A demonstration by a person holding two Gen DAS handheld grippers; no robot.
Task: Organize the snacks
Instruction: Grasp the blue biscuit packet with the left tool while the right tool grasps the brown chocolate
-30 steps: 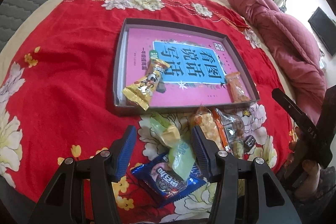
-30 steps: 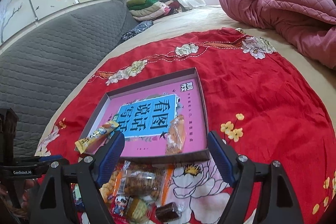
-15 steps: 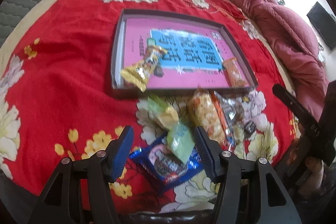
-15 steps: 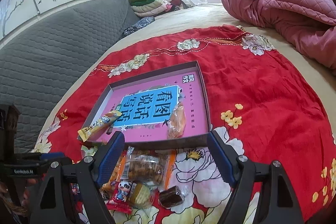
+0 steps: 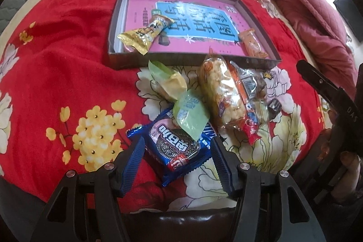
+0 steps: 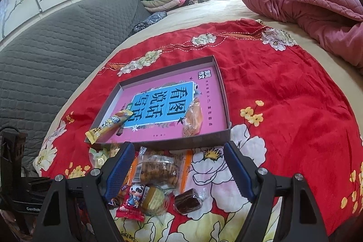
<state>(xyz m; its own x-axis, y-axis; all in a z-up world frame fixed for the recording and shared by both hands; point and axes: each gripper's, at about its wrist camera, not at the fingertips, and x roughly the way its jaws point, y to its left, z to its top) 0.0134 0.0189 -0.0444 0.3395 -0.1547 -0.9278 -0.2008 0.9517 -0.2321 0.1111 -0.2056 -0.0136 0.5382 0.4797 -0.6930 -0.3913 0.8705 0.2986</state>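
Red cloth (image 5: 56,74) with flowers is covering the bed, and a shallow box (image 5: 190,60) is lying on it with a pink book inside. Two snacks are already sitting in this box: a yellow packet (image 5: 145,34) hanging over the near left wall and an orange packet (image 5: 253,43) at the right. The other snacks are waiting in a loose pile just before the near wall. The left gripper (image 5: 177,162) is hovering over a blue cookie packet (image 5: 174,149); its jaws have just been opening and are standing released on both sides of it, not pressing. A green candy wrapper (image 5: 191,117) is overlapping its far end. This packet is looking light, slippery and crinkly, with fragile cookies, so I think holding across the middle is best. The right gripper (image 6: 179,170) is waiting released above the clear cake packets (image 6: 156,170). Room at the left is free; the box wall is low
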